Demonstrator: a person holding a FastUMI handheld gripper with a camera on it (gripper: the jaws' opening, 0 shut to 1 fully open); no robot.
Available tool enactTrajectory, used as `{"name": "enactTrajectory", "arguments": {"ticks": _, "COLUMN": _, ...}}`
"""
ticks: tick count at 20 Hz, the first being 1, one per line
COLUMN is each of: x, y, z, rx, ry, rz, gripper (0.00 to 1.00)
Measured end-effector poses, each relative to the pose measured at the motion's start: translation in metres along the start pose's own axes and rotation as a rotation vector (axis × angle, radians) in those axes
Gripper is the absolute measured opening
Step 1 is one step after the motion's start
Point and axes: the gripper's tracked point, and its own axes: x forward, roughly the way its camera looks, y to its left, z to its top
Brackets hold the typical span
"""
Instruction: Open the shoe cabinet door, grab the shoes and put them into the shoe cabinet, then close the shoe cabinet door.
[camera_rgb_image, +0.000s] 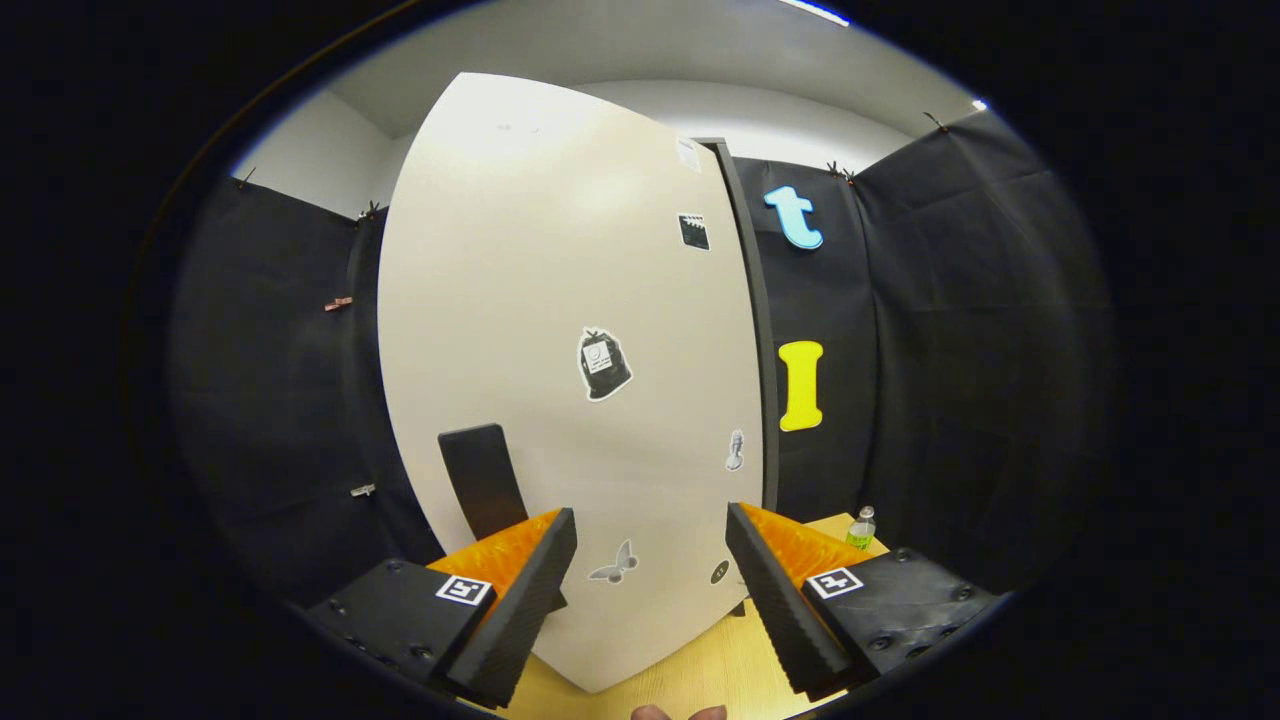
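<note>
The shoe cabinet door (560, 380) stands shut, just ahead of the gripper (650, 570), whose fingers (520, 600) are spread with nothing between them. The dark handle (483, 480) lies beyond the left finger. This fits either before opening or after closing.

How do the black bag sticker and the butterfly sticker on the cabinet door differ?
The bag sticker is dark with a pale patch and sits mid-door; the butterfly sticker is pale grey and sits low, between the open fingers of the gripper. The bag looks larger and stands upright; the butterfly is smaller and tilted. Both are stuck flat on the cream cabinet door.
</note>
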Motion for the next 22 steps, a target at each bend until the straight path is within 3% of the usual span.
{"name": "enactTrajectory", "arguments": {"ticks": 22, "x": 0.0008, "y": -0.0012, "z": 0.0027, "rx": -0.052, "ry": -0.03, "rz": -0.039, "gripper": 0.98}}
